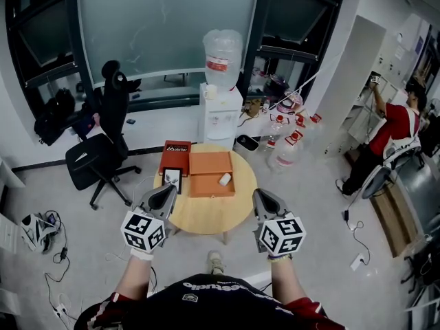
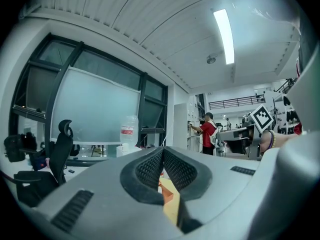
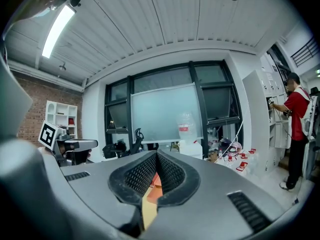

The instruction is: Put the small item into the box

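On the round wooden table [image 1: 213, 212] lies an open flat orange box [image 1: 211, 174], and a small white item [image 1: 225, 179] rests on its right part. My left gripper [image 1: 165, 192] hovers at the table's near left edge, shut with nothing in it. My right gripper [image 1: 264, 199] hovers at the near right edge, also shut and holding nothing. In the left gripper view the pads [image 2: 150, 169] meet, with a sliver of orange box [image 2: 168, 193] below them. In the right gripper view the pads [image 3: 141, 176] also meet above a strip of table and box [image 3: 154, 182].
A red-orange lid [image 1: 176, 157] and a small dark card [image 1: 172, 179] lie left of the box. Behind the table stand a water dispenser [image 1: 221, 112], an office chair [image 1: 102, 150] and bottles [image 1: 289, 139]. A person in red [image 1: 395, 133] stands far right. Cables and shoes [image 1: 34, 229] lie on the floor.
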`<control>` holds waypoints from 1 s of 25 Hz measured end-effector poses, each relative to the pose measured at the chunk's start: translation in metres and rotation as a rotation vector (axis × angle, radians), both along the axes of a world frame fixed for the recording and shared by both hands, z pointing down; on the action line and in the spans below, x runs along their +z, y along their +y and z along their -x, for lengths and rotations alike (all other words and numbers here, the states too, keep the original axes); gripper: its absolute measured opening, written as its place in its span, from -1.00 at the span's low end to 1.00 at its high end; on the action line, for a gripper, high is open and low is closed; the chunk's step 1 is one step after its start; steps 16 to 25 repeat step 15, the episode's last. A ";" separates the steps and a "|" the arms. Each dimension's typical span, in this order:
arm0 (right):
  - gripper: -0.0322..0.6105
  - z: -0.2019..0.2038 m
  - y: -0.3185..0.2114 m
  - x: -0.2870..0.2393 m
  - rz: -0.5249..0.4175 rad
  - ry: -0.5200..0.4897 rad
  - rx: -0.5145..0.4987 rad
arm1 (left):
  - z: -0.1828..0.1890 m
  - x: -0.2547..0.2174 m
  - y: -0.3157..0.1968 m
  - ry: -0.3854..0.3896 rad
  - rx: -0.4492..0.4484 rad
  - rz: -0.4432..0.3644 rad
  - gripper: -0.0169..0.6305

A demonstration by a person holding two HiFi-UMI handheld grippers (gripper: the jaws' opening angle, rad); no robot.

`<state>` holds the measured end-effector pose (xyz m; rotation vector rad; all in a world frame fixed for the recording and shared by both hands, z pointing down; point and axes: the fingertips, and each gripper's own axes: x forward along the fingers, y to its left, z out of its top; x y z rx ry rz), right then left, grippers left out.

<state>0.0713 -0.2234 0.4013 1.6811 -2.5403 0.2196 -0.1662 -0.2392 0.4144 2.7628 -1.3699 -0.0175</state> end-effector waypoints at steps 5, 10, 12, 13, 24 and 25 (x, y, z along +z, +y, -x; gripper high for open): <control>-0.82 -0.008 -0.001 -0.001 -0.002 -0.001 0.009 | -0.008 0.000 -0.005 0.001 0.006 -0.001 -0.89; -0.82 -0.013 -0.002 0.001 0.002 -0.001 0.019 | -0.015 0.002 -0.009 0.011 0.020 0.009 -0.89; -0.82 -0.014 -0.001 0.004 0.010 -0.001 0.019 | -0.017 0.006 -0.008 0.013 0.024 0.021 -0.89; -0.82 -0.015 -0.001 0.005 0.015 -0.001 0.019 | -0.018 0.008 -0.008 0.012 0.025 0.028 -0.89; -0.82 -0.016 0.000 0.007 0.021 -0.002 0.018 | -0.020 0.011 -0.007 0.008 0.027 0.040 -0.89; -0.82 -0.016 0.000 0.007 0.021 -0.002 0.018 | -0.020 0.011 -0.007 0.008 0.027 0.040 -0.89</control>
